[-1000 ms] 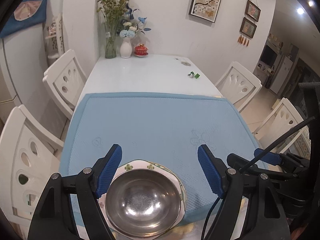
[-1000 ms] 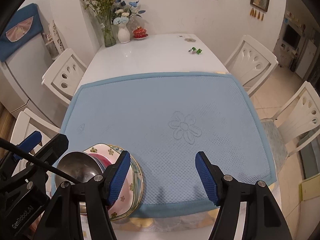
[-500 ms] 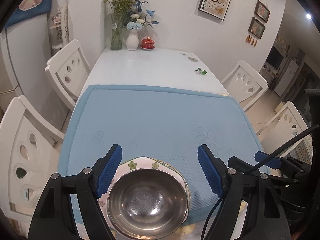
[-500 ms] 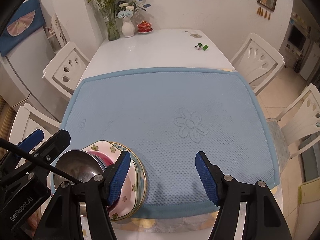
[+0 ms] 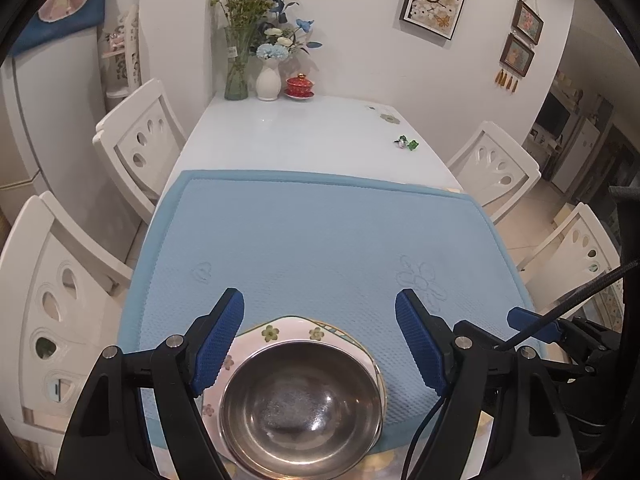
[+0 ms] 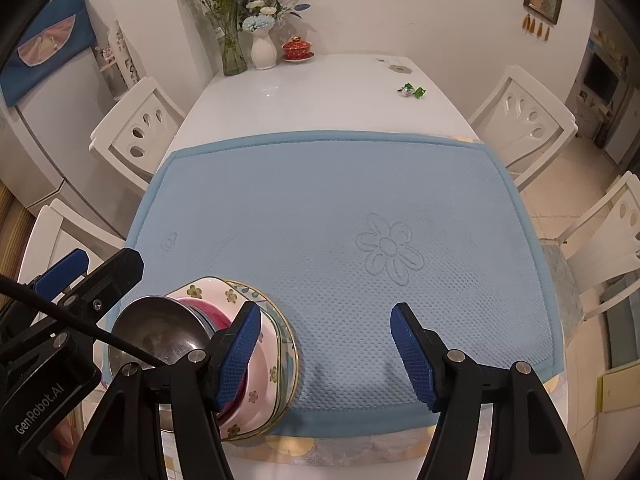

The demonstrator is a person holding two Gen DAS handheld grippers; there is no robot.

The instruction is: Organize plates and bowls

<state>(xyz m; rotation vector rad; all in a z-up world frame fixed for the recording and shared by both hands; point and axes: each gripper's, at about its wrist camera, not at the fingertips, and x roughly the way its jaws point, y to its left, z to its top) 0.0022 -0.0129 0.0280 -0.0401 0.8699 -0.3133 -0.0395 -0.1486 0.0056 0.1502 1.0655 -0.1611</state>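
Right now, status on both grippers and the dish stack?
Left gripper open, jaws astride steel bowl, not touching. Right gripper open over blue mat, empty. Bowl tops stack of floral dishes at near mat edge. Mat ahead clear.

A pale blue mat (image 6: 340, 208) with a dotted weave and an embossed flower outline covers the near part of the glossy white tabletop (image 6: 312, 92). The stacked dishes show a silvery steel bowl (image 5: 300, 404), a pink bowl (image 6: 208, 314) with a deeper red-pink rim, a white bowl (image 6: 264, 380) dotted with small olive-green flowers, and a plate (image 6: 290, 356) edged in gold with bluish leaf marks. Both tongs, the left (image 5: 320, 340) and the right (image 6: 326, 352), have black frames and ribbed dark blue pads. The chairs (image 6: 132, 136) are white. A red lidded cup (image 6: 297, 49) with gold trim stands beside a white vase (image 6: 264, 53) of blue and white flowers.
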